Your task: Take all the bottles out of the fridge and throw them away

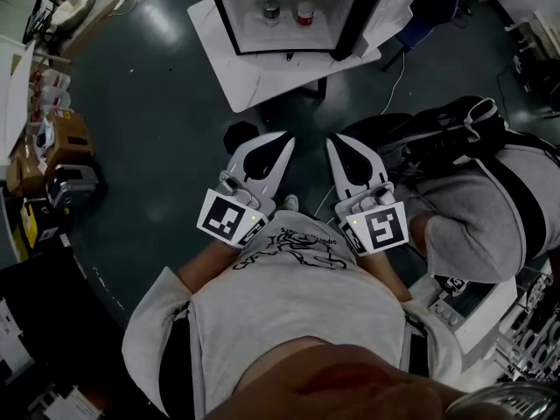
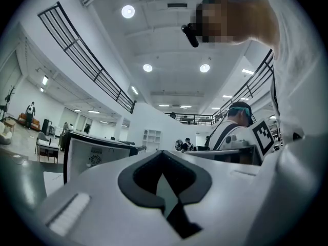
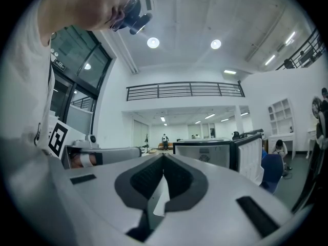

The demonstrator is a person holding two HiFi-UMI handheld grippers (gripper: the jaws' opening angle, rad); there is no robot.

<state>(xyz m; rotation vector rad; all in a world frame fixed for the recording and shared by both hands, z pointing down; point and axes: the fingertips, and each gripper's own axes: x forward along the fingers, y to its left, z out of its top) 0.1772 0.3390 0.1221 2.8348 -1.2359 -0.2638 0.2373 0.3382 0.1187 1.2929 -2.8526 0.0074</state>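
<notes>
A small black fridge [image 1: 293, 11] stands open on a white table [image 1: 236, 59] at the top of the head view. Two bottles stand inside: one with a dark label [image 1: 271, 5] and one with a red label [image 1: 304, 7]. My left gripper [image 1: 280, 138] and right gripper [image 1: 337, 143] are held side by side close to my chest, well short of the table, tips toward the fridge. Both are shut with nothing between the jaws. The left gripper [image 2: 163, 155] and the right gripper [image 3: 163, 157] each see the fridge from the side [image 2: 92, 155] [image 3: 210, 155].
The fridge door [image 1: 394, 11] hangs open to the right. A person in grey with a black backpack [image 1: 455, 134] crouches at my right. Boxes and gear [image 1: 52, 164] line the left edge. Dark floor [image 1: 157, 103] lies between me and the table.
</notes>
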